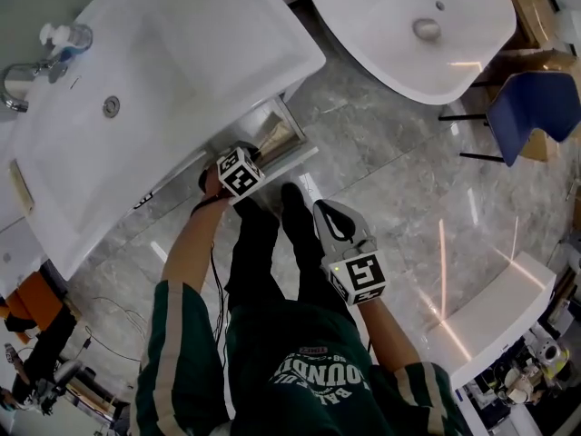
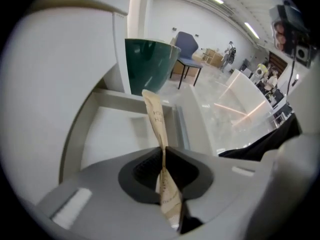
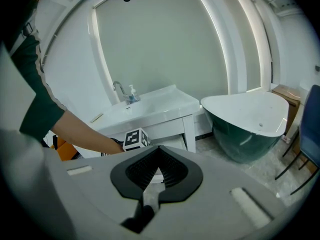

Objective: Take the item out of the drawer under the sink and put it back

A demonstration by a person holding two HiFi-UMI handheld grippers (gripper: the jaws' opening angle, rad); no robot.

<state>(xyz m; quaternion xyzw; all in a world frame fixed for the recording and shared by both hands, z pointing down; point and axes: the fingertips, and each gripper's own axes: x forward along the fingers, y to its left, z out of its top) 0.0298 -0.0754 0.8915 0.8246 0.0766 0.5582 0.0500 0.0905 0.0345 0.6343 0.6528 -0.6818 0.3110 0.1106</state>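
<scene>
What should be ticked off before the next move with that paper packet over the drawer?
1. Grip on the packet: ok, the left gripper pinches it flat between its jaws.
2. Drawer open: ok, it stands pulled out under the sink.
3. Room in the drawer for putting the packet back: ok, the part in view is bare.
4. Packet clear of the drawer's walls: cannot tell.
5. Right gripper out of the way: ok, it is shut, empty and held back from the drawer.

Tan packet, white sink, green-sided tub, grey marbled floor, blue chair
</scene>
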